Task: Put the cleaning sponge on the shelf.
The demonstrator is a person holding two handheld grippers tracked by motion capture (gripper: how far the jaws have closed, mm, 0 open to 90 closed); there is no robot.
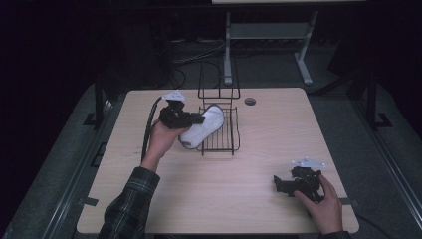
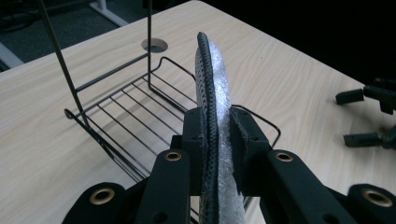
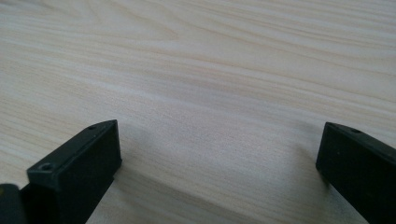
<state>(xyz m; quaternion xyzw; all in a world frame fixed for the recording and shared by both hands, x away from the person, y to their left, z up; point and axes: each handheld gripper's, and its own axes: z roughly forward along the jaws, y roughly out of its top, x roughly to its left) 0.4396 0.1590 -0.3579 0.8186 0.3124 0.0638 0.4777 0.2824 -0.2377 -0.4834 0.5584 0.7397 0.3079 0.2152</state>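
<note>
Your left hand-held gripper (image 2: 217, 140) is clamped on the white slipper (image 1: 203, 127), whose long axis runs straight ahead over the wire rack (image 1: 233, 142) beneath.

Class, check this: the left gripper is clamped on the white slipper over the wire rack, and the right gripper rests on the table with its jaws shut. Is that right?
Not quite. The right gripper rests on the table with its jaws wide open, as the right gripper view shows. The left gripper is indeed clamped on the white slipper over the wire rack.
</note>
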